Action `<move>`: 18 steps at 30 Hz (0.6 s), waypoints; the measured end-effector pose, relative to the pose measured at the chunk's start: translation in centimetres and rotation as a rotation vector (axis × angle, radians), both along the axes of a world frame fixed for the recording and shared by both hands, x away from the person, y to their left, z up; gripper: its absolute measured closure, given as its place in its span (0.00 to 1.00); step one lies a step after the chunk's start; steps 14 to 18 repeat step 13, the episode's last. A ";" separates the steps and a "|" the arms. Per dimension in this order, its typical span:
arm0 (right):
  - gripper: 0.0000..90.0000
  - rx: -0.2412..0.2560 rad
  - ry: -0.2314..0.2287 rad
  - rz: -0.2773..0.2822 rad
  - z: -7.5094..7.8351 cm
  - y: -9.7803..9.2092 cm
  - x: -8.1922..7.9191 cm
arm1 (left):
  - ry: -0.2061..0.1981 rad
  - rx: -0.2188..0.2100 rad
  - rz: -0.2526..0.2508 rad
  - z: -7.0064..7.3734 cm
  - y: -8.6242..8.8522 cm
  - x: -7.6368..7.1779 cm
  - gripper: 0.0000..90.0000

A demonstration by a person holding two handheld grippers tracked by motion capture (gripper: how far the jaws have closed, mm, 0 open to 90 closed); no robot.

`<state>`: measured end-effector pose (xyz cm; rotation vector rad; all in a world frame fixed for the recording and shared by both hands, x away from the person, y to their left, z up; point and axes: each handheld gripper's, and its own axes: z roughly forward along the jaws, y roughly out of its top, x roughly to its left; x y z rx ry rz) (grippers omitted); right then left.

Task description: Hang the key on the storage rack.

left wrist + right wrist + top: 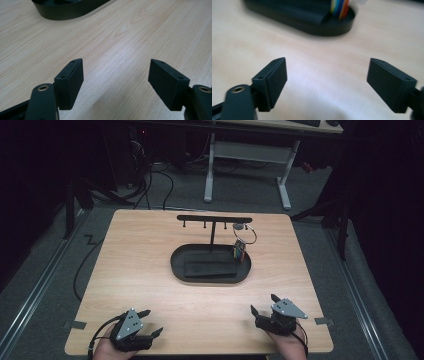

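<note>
A black oval tray sits mid-table with a flat black object lying in it. A T-shaped black rack with small hooks rises from its far side. A key ring hangs at the rack's right end, with a multicoloured tag dangling into the tray. My left gripper rests near the table's front left, open and empty. My right gripper rests near the front right, open and empty. The tray's rim shows far ahead of the left gripper. Past the right gripper lie the tray and the coloured tag.
The light wooden table has bare wood between the grippers and the tray. Behind it stand a white desk frame and cables on a grey floor. Dark surroundings lie to both sides.
</note>
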<state>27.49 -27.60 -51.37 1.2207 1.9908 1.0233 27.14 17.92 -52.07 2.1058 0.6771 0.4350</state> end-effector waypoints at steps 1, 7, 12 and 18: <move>0.16 -0.011 0.000 0.003 0.1 -0.2 -0.1 | 0.001 0.004 0.000 0.0 0.0 0.0 0.32; 0.17 0.031 -0.002 -0.039 0.2 -1.0 0.3 | 0.000 0.024 0.010 -0.2 0.4 -0.4 0.33; 0.17 0.042 0.011 -0.017 0.0 0.1 0.8 | -0.014 0.029 0.026 0.0 1.3 -0.9 0.33; 0.17 0.038 0.008 -0.015 0.0 0.2 0.8 | -0.020 0.032 0.033 0.0 1.6 -1.0 0.33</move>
